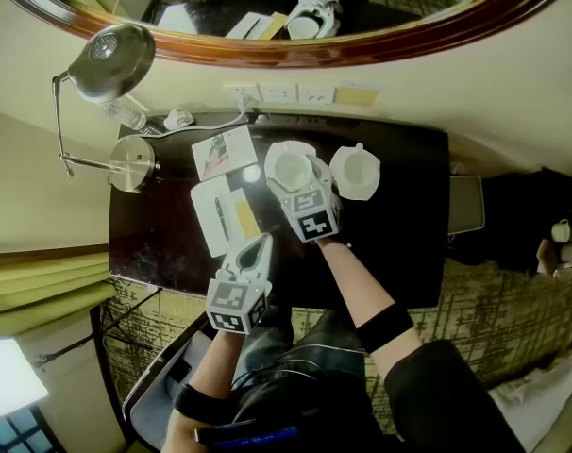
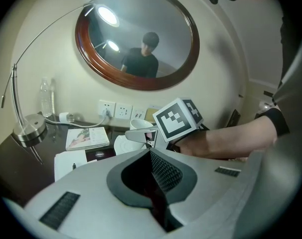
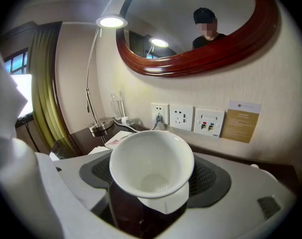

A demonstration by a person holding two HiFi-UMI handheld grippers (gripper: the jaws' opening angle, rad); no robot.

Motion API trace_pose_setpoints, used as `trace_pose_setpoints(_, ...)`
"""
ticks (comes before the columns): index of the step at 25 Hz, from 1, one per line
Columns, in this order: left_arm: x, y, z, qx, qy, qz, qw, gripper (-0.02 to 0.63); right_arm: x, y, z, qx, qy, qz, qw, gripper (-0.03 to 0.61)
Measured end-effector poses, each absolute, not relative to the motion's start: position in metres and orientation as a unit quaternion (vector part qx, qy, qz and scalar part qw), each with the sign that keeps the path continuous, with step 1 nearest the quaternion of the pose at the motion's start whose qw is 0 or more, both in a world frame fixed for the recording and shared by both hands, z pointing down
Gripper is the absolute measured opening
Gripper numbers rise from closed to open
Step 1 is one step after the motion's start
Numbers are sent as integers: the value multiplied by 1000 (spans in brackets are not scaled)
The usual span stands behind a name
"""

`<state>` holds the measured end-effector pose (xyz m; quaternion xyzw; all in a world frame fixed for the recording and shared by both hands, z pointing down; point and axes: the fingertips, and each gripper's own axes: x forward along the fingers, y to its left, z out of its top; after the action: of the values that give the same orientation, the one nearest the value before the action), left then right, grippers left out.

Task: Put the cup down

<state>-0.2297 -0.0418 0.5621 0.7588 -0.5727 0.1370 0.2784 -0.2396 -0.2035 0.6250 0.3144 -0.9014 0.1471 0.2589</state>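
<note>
At the upper left of the head view a desk lamp (image 1: 107, 64) lights the dark worktop (image 1: 399, 215). Lower centre-left, the left claw (image 1: 259, 244) is pressed together on nothing, apparently parked clear of the work. At centre the right claw (image 1: 294, 185) pinches the white cup (image 3: 151, 166) by its sides, mouth up, likely so it lands upright. It sits over a saucer (image 1: 278, 149); whether they touch I cannot tell. A second cup (image 1: 355, 170) stands just right.
</note>
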Motion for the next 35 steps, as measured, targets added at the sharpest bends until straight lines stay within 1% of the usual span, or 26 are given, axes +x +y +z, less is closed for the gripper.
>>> trace_pose_setpoints(8,-204,-27,563,761,-566,150,279,3,-186,-160,610,323,-900,152,250,436)
trace_pose_setpoints(21,-147,-12,564,776,-544,159,277,3,-55,-106,657,400,-848,196,286,437)
trace_pose_setpoints(35,-139,5,552,772,-559,159,257,2,-30,-85,681,399,-845,200,296,443)
